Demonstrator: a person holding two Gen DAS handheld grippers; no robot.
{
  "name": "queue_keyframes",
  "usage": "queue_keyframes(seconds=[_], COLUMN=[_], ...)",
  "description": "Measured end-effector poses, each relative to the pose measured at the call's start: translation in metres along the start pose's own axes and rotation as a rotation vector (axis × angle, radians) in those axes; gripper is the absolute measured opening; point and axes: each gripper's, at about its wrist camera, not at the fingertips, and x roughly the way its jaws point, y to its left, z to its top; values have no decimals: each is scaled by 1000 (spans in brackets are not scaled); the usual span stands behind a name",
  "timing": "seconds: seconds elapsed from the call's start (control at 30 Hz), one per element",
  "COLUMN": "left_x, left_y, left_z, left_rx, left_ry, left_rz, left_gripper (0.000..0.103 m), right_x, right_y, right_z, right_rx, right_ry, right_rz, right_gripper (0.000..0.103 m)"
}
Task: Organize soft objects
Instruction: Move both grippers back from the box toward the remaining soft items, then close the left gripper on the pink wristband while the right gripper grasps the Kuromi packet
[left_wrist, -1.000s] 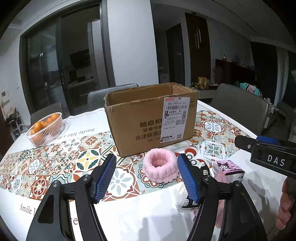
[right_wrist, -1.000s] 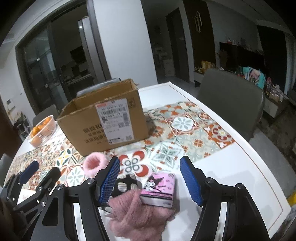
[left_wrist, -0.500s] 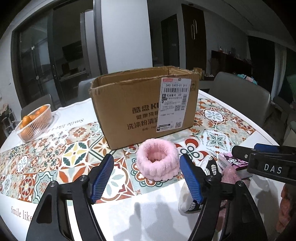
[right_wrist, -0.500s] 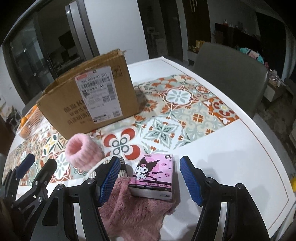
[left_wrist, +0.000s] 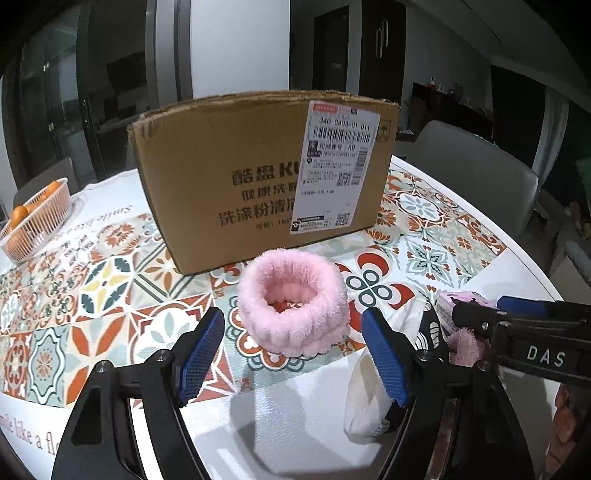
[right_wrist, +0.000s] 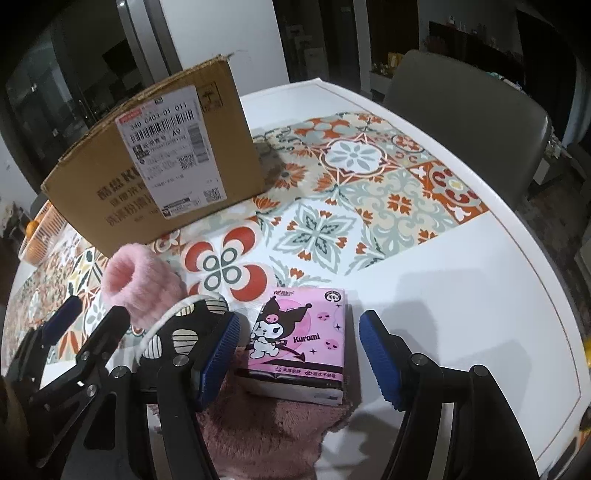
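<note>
Pink fluffy headband (left_wrist: 293, 306), a soft ring standing on its edge, sits on the tiled tablecloth (left_wrist: 110, 273) just ahead of my left claw (left_wrist: 293, 354). My left claw's blue pads (left_wrist: 201, 354) are spreading wider at this moment, and nothing is between them yet; the band lies just beyond the tips. A second ago the band looked smaller and farther off, so I have come down toward it. To me that means the pick-up of this band is about to begin.

My right claw (right_wrist: 299, 358) hangs with its pads well apart and holds nothing. Between and just past its tips lies a pink tissue pack (right_wrist: 299, 339) printed with a cartoon character, resting on a darker pink fuzzy cloth (right_wrist: 266, 432). Beside it, to the left, is a black-and-white sock (right_wrist: 184, 332), partly hidden by the claw. This pack too has grown in view compared with a second ago, so both claws have closed in on their targets.

Farther back stands an open cardboard box (left_wrist: 258, 177) with a shipping label, close behind the headband; I judge it the likely place for the soft things. Far left, a basket of oranges (left_wrist: 37, 225). Beyond the table, grey chairs (right_wrist: 469, 122) and a dim room.
</note>
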Motion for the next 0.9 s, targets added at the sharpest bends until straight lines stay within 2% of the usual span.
queue_keyframes(seconds=[0.47,0.6,0.67,0.73,0.8,0.9], left_x=[27,31,31,31,31,28], left_y=[-2,-4,-4,-4,-5,-6], left_z=[6,7,6,6,6,7], left_rx=[9,22,22,21,23,25], left_ry=[40,49,48,50,48,45], left_rz=[22,23,20,20,20,14], left_gripper=[75,53,47,45,37,30], right_x=[14,10,9,10,11,10], right_y=[-2,-2,-2,-2,-2,-4], right_z=[2,3,3,3,3,3], right_rx=[17,7,5,-7,-15,-7], right_ry=[65,50,47,51,58,56], right_rz=[0,0,5,1,-2,7], right_gripper=[68,64,58,58,58,57])
